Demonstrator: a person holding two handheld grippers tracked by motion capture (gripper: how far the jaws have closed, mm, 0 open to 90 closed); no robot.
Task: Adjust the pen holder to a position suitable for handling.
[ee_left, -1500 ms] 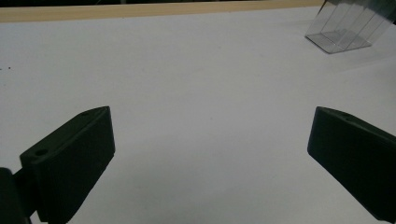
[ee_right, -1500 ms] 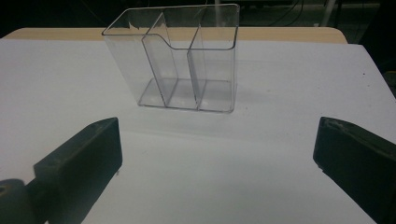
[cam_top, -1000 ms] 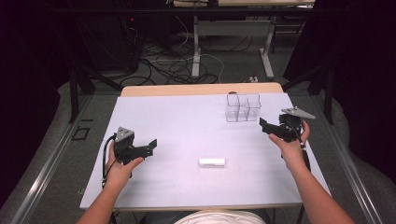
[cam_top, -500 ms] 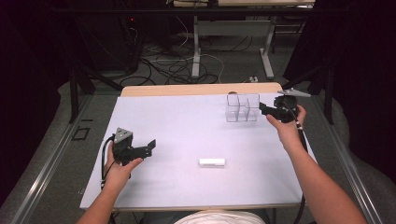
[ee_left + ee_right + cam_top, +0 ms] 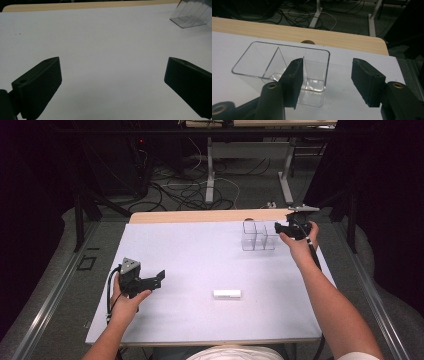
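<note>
Right gripper fingers, just closing, straddle the clear divided box's end wall, seemingly not pressing; left gripper released over bare desk.

I see the divided box far right on the worktop, my right tongs just beside it, small block nearer me.

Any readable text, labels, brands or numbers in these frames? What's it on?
None can be read.
Clear divided box: plain, no label.
White stick on the table: no marking can be made out at this size.
Left gripper and right gripper: plain black jaws, no lettering.
</note>
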